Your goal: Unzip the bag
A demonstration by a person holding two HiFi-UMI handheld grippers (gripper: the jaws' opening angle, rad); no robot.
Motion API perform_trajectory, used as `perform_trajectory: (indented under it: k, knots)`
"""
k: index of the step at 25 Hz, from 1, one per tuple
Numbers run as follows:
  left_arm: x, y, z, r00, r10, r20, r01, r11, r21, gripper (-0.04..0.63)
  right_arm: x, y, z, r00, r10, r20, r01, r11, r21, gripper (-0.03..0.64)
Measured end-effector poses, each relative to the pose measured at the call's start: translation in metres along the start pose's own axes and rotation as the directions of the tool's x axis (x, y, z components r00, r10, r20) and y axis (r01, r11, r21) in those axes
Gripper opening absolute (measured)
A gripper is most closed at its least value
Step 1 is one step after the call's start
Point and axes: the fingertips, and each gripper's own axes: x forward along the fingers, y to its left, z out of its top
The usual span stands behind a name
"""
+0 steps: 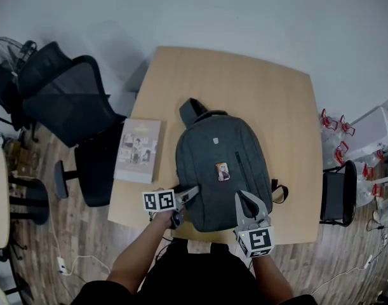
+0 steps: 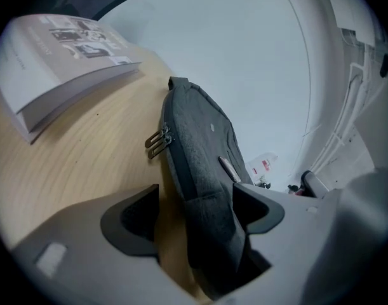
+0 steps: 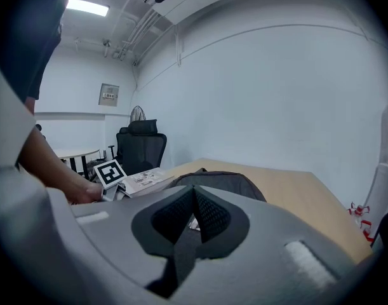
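Head view: grey bag (image 1: 222, 170) lies flat, edge within released left gripper (image 1: 184, 205); right gripper (image 1: 246, 201) clenched.

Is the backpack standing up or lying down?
Lying down. The backpack rests flat on the table, front side facing up, its top handle toward the far edge.

One bag (image 1: 222, 170), one book (image 1: 138, 150), one table (image 1: 244, 81)

A book (image 1: 138, 150) lies flat on the wooden table (image 1: 244, 84). A black office chair (image 1: 70, 103) stands just beside that table's left edge.
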Motion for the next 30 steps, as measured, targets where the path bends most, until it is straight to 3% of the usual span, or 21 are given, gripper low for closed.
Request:
perform_trajectory:
  k: [5,11,14,18,23,26,30]
  knots:
    - [0.021,-0.007,0.007,0.999,-0.043,-0.009,0.043,0.998,-0.039,0.369,0.001,-0.007,-0.006,0.999,-0.002,-0.032,0.002,1.000,0.007,0.003]
    - [0.026,-0.016,0.013,0.994,-0.114,0.006,0.114,0.991,-0.073,0.216,0.004,-0.008,-0.006,0.999,0.004,-0.043,-0.004,1.000,0.012,0.003]
    - [0.022,-0.020,0.013,0.990,-0.137,0.023,0.139,0.989,-0.055,0.167,0.008,-0.009,-0.004,1.000,0.010,-0.028,-0.010,1.000,0.000,0.003]
    - [0.019,-0.028,0.015,0.988,-0.153,0.036,0.153,0.988,0.001,0.137,0.010,-0.008,-0.005,0.999,0.017,-0.033,-0.017,1.000,0.002,0.003]
    - [0.013,-0.041,0.024,0.988,-0.145,0.055,0.137,0.982,0.132,0.117,0.012,-0.007,-0.006,0.999,0.022,-0.047,-0.022,1.000,0.002,0.003]
    - [0.011,-0.053,0.031,0.988,-0.141,0.057,0.125,0.967,0.221,0.115,0.013,-0.008,-0.003,0.999,0.025,-0.025,-0.025,1.000,-0.005,0.003]
    - [0.007,-0.073,0.040,0.987,-0.151,0.052,0.124,0.931,0.344,0.115,0.014,-0.008,0.003,1.000,0.027,-0.001,-0.027,1.000,-0.009,0.003]
